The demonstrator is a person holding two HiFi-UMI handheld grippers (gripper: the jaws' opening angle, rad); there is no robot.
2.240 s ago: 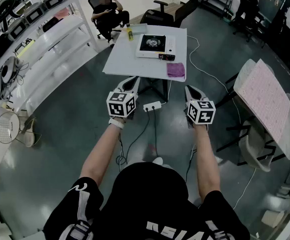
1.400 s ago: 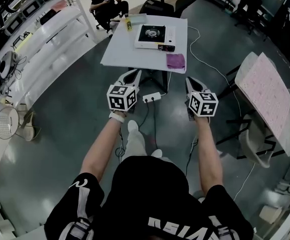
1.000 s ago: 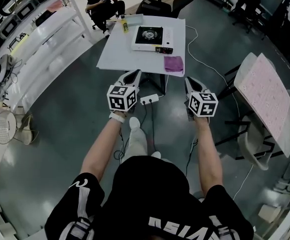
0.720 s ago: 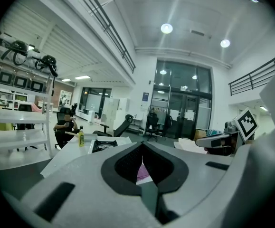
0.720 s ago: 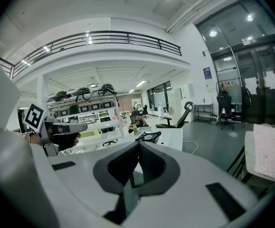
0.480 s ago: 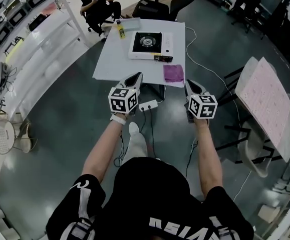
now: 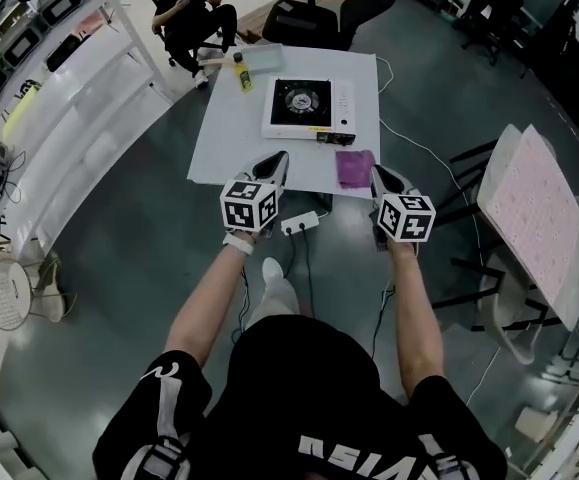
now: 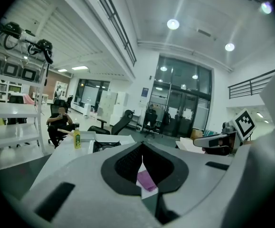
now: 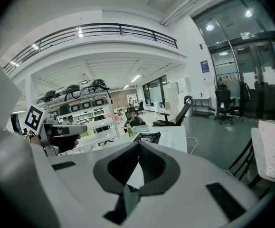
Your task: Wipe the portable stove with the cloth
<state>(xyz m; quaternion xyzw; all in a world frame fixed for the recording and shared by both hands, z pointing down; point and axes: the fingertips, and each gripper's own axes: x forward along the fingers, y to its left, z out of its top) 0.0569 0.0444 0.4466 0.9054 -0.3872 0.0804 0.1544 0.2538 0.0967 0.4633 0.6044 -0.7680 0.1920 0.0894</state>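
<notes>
Cloth: a folded purple cloth [image 7: 354,167] lies at the near right edge of the white table [image 7: 229,138], in front of the white-and-black portable stove [image 7: 307,105].
Direction: the cloth is just ahead of the right gripper [image 7: 383,177] and slightly to its left. It is nearly square, with no clear long axis.
Nearer hand: the right. The left gripper [image 7: 275,163] is further left.
Jaws: both pairs are closed and hold nothing.
Views: the left gripper view shows the cloth past its jaw tips. The right gripper view shows the stove but not the cloth.
</notes>
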